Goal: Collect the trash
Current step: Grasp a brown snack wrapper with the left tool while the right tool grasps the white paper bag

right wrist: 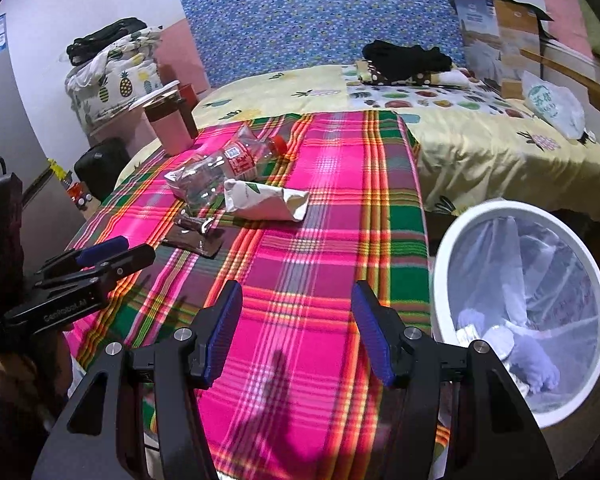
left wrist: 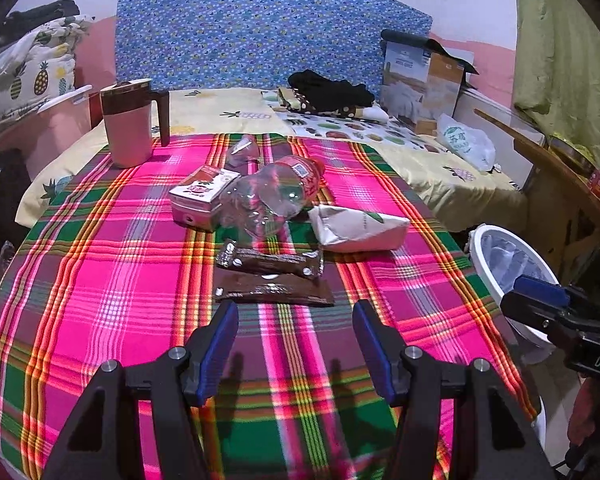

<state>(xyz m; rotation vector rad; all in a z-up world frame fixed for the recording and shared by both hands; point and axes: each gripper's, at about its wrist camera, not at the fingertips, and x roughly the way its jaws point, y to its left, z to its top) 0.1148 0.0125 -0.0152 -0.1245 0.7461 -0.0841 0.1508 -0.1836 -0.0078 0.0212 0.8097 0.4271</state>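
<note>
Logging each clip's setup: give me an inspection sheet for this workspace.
Surface: plaid blanket over a bed.
Job's things: clear bottle, carton, white pouch, two brown wrappers clustered mid-blanket; white bin, lined, holds some trash.
Clutter: pink mug, black clothes, cardboard box, plastic bag.
Grippers: left gripper and right gripper open, empty.
Cables: nothing seen.
Surroundings: blue headboard.

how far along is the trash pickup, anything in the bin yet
Done: the white bin beside the bed already holds some crumpled pieces in its liner. In hand: nothing; the left gripper and right gripper are both open and empty. Left: the plastic bottle, carton, white pouch and two brown wrappers on the plaid blanket.
</note>
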